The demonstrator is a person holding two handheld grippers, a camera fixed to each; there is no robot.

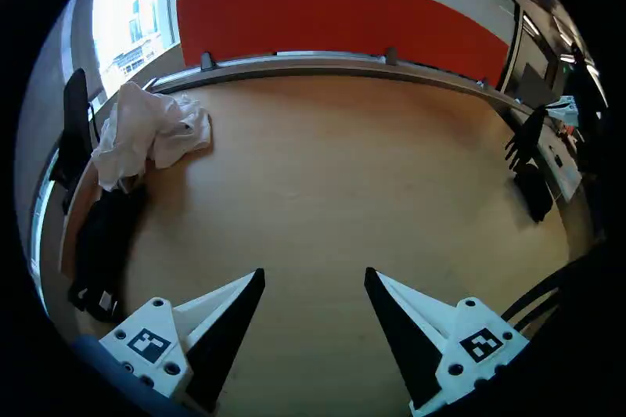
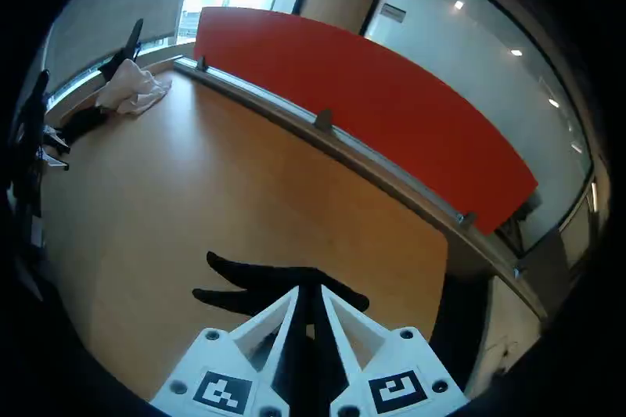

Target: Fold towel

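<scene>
The towel (image 1: 149,131) is a crumpled pale heap at the far left of the wooden table (image 1: 329,182). In the right gripper view it is small and far off, towel (image 2: 133,88), by the table's far corner. My left gripper (image 1: 314,280) hovers open over bare wood near the front edge, well short of the towel and to its right. My right gripper (image 2: 310,292) is shut, fingers almost touching. Its tips sit over a black glove-shaped thing (image 2: 242,280) lying on the table. I cannot tell whether they pinch it.
A red divider panel (image 1: 336,18) on a metal rail runs along the table's far edge. A dark chair (image 1: 74,127) and black fabric (image 1: 102,245) sit at the left end. The black glove-shaped thing (image 1: 526,139) lies at the table's right end, with desks behind it.
</scene>
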